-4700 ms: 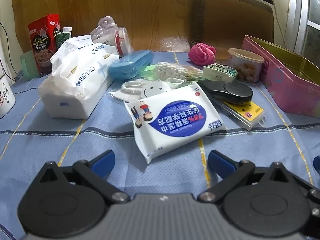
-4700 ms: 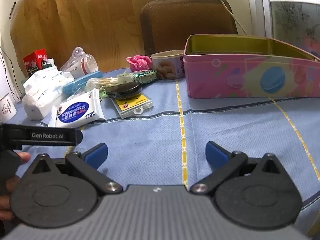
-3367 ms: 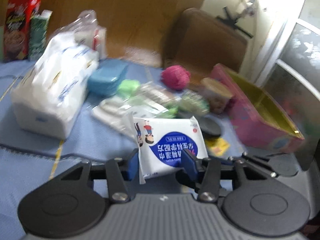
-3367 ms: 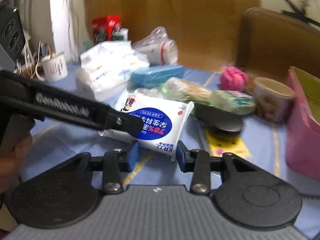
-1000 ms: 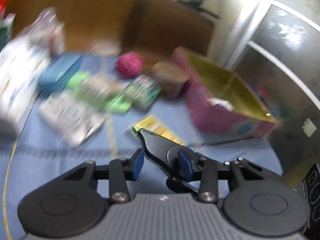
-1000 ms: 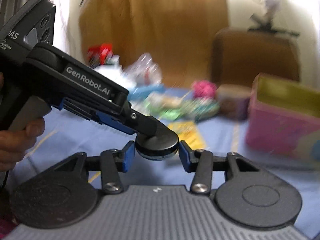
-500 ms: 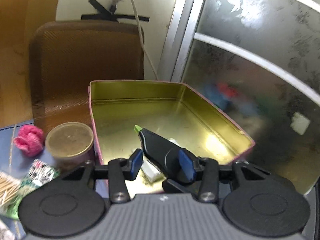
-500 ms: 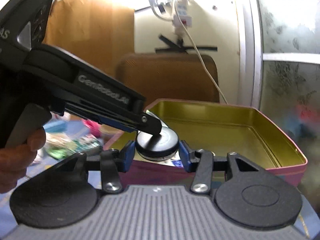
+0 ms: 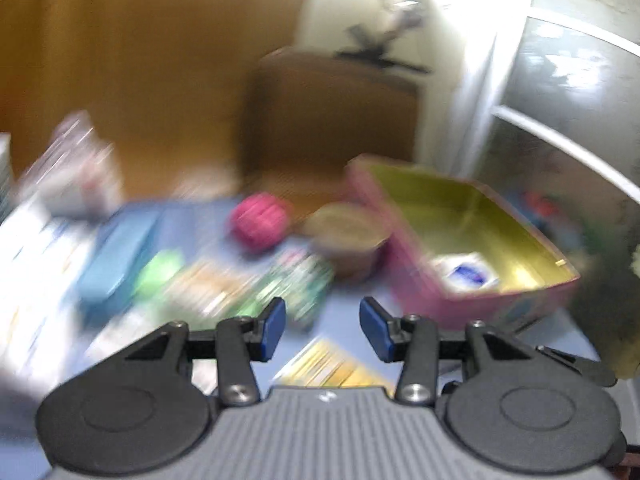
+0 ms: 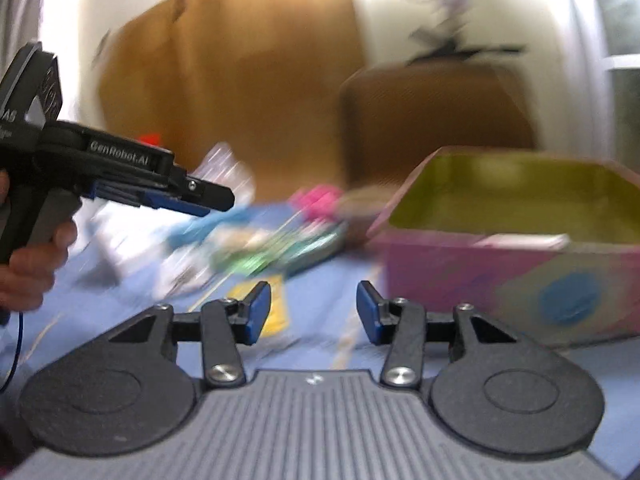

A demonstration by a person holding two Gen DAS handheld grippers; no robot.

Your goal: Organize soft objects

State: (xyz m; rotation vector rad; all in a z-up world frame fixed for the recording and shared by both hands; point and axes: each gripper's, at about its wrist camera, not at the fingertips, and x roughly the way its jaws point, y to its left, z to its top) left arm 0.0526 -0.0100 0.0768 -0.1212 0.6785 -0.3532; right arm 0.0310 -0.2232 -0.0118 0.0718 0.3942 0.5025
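On the blue tablecloth (image 9: 344, 320), the left gripper (image 9: 322, 329) hangs spread and empty; the wipes pack (image 9: 466, 272), earlier pinched, lies inside the pink tin (image 9: 404, 280). Right view: the right gripper (image 10: 313, 312), spread, no longer grips the black disc.

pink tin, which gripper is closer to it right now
Right, probably, though the blur makes it a close call. The right gripper hangs open just beside the pink tin, near its front wall. The left gripper, also open, sits farther toward the clutter, away from the tin's corner.
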